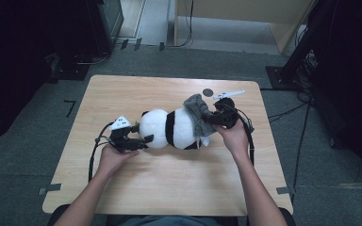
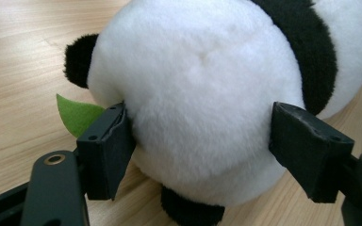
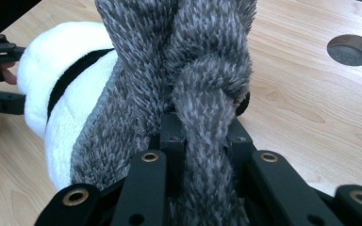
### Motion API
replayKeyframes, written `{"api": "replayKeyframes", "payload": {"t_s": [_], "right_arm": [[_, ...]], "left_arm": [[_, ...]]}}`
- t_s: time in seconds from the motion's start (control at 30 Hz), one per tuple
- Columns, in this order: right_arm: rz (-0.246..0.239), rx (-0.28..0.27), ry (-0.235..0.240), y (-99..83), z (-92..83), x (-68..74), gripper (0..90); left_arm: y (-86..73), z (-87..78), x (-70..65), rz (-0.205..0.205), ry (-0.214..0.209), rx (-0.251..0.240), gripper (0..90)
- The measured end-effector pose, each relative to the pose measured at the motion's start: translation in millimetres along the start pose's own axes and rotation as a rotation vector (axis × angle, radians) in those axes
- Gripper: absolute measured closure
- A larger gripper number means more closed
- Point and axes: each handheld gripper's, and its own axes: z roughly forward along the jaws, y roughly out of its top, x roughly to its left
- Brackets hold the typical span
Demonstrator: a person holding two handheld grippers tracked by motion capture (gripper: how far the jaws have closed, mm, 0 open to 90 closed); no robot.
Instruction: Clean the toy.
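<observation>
A black-and-white panda plush (image 1: pixel 169 128) lies on its side in the middle of the wooden table (image 1: pixel 169 188). A grey knitted scarf (image 1: pixel 197 113) is bunched at its right end. My left gripper (image 1: pixel 145 142) is at the plush's left end. In the left gripper view the white round head (image 2: pixel 202 94) sits between the two black pads (image 2: pixel 106 150), which stand wide and brush the fur without squeezing it. A green felt leaf (image 2: pixel 73 115) pokes out beside the left pad. My right gripper (image 3: pixel 202 132) is shut on a knotted strand of the scarf (image 3: pixel 193 56).
A round cable hole (image 1: pixel 208 92) sits in the tabletop just behind the scarf, seen too in the right gripper view (image 3: pixel 351 49). Bare wood lies in front of the plush and to its left. Grey carpet, cables and dark equipment surround the table.
</observation>
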Motion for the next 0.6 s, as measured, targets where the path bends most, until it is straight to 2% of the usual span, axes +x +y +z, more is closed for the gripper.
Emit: {"api": "replayKeyframes", "payload": {"t_s": [0.13, 0.2, 0.3, 0.43, 0.5, 0.6], "right_arm": [[0.008, 0.006, -0.022, 0.2, 3.3, -3.8, 76.2], [0.016, 0.008, -0.021, 0.0, 5.0, -5.3, 76.5], [0.018, 0.005, -0.022, 0.0, 5.9, -5.0, 76.6], [0.026, -0.005, -0.011, 1.3, 3.2, -5.1, 76.8], [0.029, -0.030, 0.002, 4.2, -2.9, -3.3, 77.1], [0.022, -0.077, 0.042, 10.8, -14.8, 5.9, 77.2]], "left_arm": [[-5.7, 5.3, -1.7, 0.057, -0.010, 0.043, 19.3], [-7.9, 9.2, -3.8, 0.078, -0.002, 0.034, 17.5], [-8.2, 11.3, -4.9, 0.078, 0.013, 0.024, 17.7], [-7.4, 9.1, -7.1, 0.067, 0.032, 0.032, 32.0], [-7.0, 7.9, -7.3, 0.058, 0.032, 0.028, 38.6], [-6.5, 7.1, -7.7, 0.060, 0.031, 0.022, 43.2]]}}
